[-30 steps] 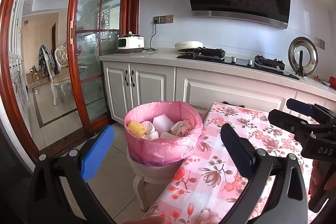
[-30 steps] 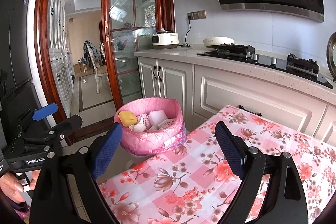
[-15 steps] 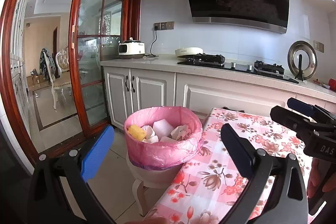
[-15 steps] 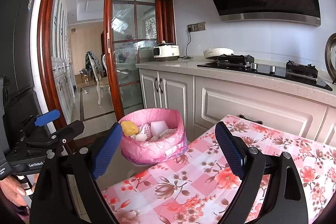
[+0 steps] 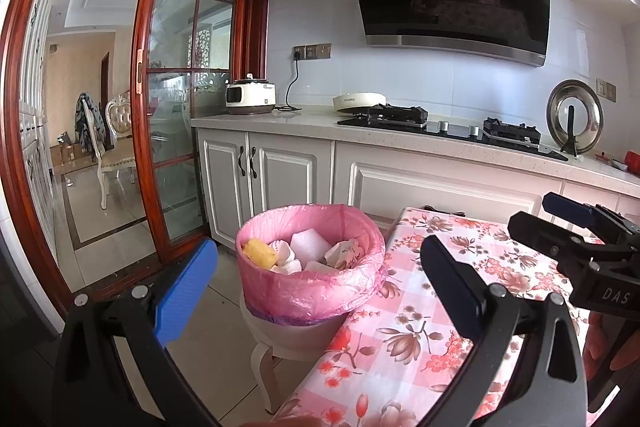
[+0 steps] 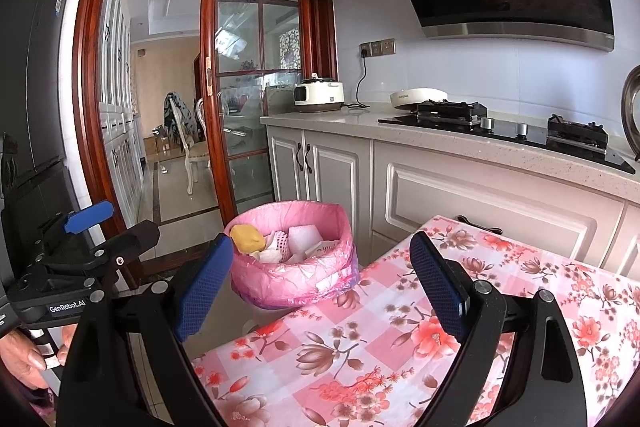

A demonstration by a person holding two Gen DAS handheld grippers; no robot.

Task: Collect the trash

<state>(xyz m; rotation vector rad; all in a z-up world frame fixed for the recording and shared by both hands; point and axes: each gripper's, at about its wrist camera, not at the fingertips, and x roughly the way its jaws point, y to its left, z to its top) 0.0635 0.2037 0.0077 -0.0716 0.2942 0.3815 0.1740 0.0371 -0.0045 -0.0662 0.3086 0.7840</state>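
A bin lined with a pink bag [image 5: 312, 291] stands on a white stool beside the table's left end. It holds a yellow sponge [image 5: 261, 253], white foam pieces [image 5: 308, 247] and crumpled paper. It also shows in the right wrist view [image 6: 292, 279]. My left gripper [image 5: 320, 287] is open and empty, held above and short of the bin. My right gripper [image 6: 320, 283] is open and empty above the floral tablecloth [image 6: 360, 359]. The right gripper shows at the right edge of the left wrist view [image 5: 580, 239]. The left gripper shows at the left of the right wrist view [image 6: 80, 251].
White kitchen cabinets [image 5: 280, 179] with a counter run behind the bin. A rice cooker [image 5: 251, 97], a gas hob [image 5: 440, 125] and a pot lid [image 5: 575, 115] sit on the counter. A glass sliding door with a red wood frame [image 5: 176, 107] is at left.
Both grippers have drawn back and tilted up a little, so the bin sits lower in both views. Both stay open and empty.
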